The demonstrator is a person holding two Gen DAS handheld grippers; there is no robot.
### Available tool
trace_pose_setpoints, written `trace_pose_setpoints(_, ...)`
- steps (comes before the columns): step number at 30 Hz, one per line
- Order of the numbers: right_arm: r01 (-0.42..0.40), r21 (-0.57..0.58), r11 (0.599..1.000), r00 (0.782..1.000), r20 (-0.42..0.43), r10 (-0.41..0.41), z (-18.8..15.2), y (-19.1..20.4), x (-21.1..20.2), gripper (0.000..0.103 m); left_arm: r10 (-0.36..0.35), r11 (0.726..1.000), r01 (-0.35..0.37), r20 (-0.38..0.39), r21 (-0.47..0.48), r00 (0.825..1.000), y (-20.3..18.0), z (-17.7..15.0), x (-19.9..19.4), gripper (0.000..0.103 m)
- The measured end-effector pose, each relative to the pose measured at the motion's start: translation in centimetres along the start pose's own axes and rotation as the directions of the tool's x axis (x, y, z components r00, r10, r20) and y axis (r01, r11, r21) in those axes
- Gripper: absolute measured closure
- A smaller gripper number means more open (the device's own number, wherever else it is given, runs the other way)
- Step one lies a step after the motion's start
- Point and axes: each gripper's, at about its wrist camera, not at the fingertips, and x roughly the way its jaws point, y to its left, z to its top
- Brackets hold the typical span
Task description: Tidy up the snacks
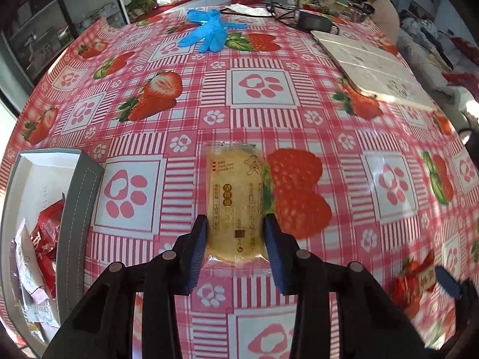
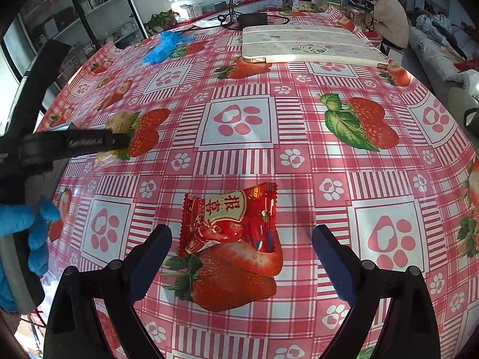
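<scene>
A pale yellow cracker packet (image 1: 236, 185) lies flat on the strawberry tablecloth in the left wrist view. My left gripper (image 1: 235, 224) straddles the packet's near end, and both blue pads touch its long sides. The right wrist view shows the same packet (image 2: 119, 122) at far left, partly hidden by that gripper's black finger. A red candy packet (image 2: 230, 218) lies on the cloth between and just beyond the wide-apart fingers of my right gripper (image 2: 242, 233), which touch nothing. This red packet (image 1: 410, 281) also appears at the lower right of the left wrist view.
A grey box (image 1: 80, 209) at the left holds several snack packets. Far across the table lie blue gloves (image 1: 206, 33), a white board (image 1: 377, 68) and a black device with cables (image 1: 314, 22). A person (image 1: 383, 9) sits beyond the table. A blue-gloved hand (image 2: 36, 227) holds the left gripper.
</scene>
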Motion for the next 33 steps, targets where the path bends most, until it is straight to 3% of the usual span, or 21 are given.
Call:
trace_pose_setpoints(7, 0.052, -0.062, 0.997, 0.999, 0.004, -0.052, 0.3, 1.2, 0.7, 0.008, -0.032, 0.999, 0.030, 0.041, 0.042, 0.999, 2.1, -5.9, -2.6, 0.061)
trace_pose_setpoints(8, 0.060, -0.059, 0.996, 0.998, 0.008, -0.060, 0.4, 1.2, 0.8, 0.015, -0.022, 0.999, 0.020, 0.042, 0.035, 0.999, 2.5, -6.3, -2.8, 0.059)
trace_pose_setpoints(9, 0.076, -0.062, 0.995, 0.997, 0.016, -0.076, 0.5, 1.3, 0.7, 0.032, -0.013, 1.000, 0.012, 0.042, 0.029, 0.999, 2.8, -6.7, -3.0, 0.057)
trace_pose_setpoints(11, 0.084, -0.064, 0.994, 0.996, 0.020, -0.083, 0.6, 1.3, 0.5, 0.043, -0.010, 1.000, 0.009, 0.044, 0.021, 0.999, 3.3, -7.1, -3.2, 0.036)
trace_pose_setpoints(13, 0.061, -0.055, 0.997, 0.998, 0.013, -0.060, 0.3, 1.2, 0.1, 0.043, -0.004, 1.000, 0.004, 0.061, 0.013, 0.998, 3.6, -7.2, -3.4, 0.022)
trace_pose_setpoints(14, 0.057, -0.054, 0.997, 0.998, 0.011, -0.056, 0.0, 1.2, -0.1, 0.043, -0.007, 1.000, 0.007, 0.077, 0.007, 0.997, 3.7, -7.1, -3.6, 0.022)
trace_pose_setpoints(16, 0.026, -0.055, 0.998, 1.000, 0.015, -0.025, -0.8, 1.1, -0.6, 0.042, -0.031, 1.000, 0.031, 0.091, -0.002, 0.995, 3.8, -6.9, -3.4, 0.021)
trace_pose_setpoints(17, 0.001, -0.057, 0.998, 1.000, 0.018, 0.000, -1.2, 1.1, -0.8, 0.028, -0.041, 0.999, 0.041, 0.090, -0.008, 0.995, 3.8, -6.9, -3.2, 0.020)
trace_pose_setpoints(18, -0.005, -0.053, 0.999, 1.000, 0.017, 0.006, -1.5, 1.0, -0.9, 0.005, -0.046, 0.999, 0.047, 0.088, -0.012, 0.995, 3.7, -6.8, -2.7, 0.020)
trace_pose_setpoints(19, 0.015, -0.044, 0.999, 1.000, 0.022, -0.014, -1.8, 0.8, -0.9, 0.000, -0.044, 0.999, 0.045, 0.078, -0.016, 0.996, 3.5, -6.8, -2.2, 0.019)
trace_pose_setpoints(23, 0.044, 0.002, 0.999, 0.998, 0.040, -0.044, -2.1, 0.0, -0.8, 0.000, -0.035, 0.999, 0.037, 0.145, -0.006, 0.989, 3.0, -7.3, -1.5, 0.000)
trace_pose_setpoints(27, 0.134, -0.039, 0.990, 0.988, 0.087, -0.130, -2.0, 1.0, 0.2, 0.000, -0.037, 0.999, 0.038, 0.181, -0.005, 0.983, 3.0, -7.4, -1.5, 0.000)
trace_pose_setpoints(33, 0.127, -0.056, 0.990, 0.988, 0.096, -0.121, -1.9, 1.3, 0.3, 0.000, -0.038, 0.999, 0.040, 0.185, -0.007, 0.982, 3.0, -7.5, -1.5, 0.000)
